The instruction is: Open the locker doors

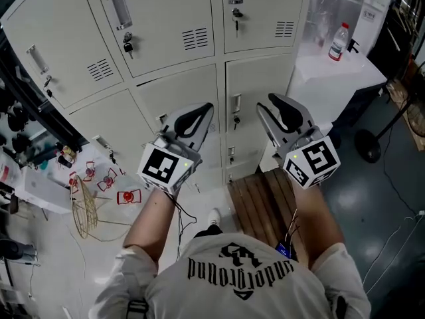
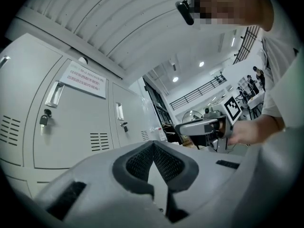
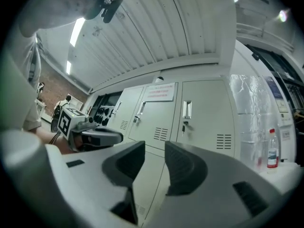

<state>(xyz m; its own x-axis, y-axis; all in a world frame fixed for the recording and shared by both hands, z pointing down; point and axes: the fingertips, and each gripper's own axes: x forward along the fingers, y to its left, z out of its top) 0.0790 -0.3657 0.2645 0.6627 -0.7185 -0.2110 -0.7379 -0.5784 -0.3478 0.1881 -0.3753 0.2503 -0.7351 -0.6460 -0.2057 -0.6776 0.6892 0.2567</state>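
Locker doors in pale grey metal fill the far side of the scene in stacked rows, and every door in view is closed. Each has a recessed handle, a small vent and a lock, and keys hang from several of the locks. A paper notice is stuck to one upper door. A person stands facing the lockers, holding the two tools side by side in front of the lower doors, clear of the metal. The left gripper has its fingers closed tip to tip with nothing between them; in the left gripper view they form a narrow point aimed at the upper doors. The right gripper has its fingers moderately apart, and the gap between them is empty, with only a door seam showing through it in the right gripper view. To the right of the lockers a white tabletop carries an upright water bottle with a red cap. Below the right gripper, near the person's feet, a slatted wooden platform lies on the floor. On the left a wire basket and some small red and white objects lie on the floor.
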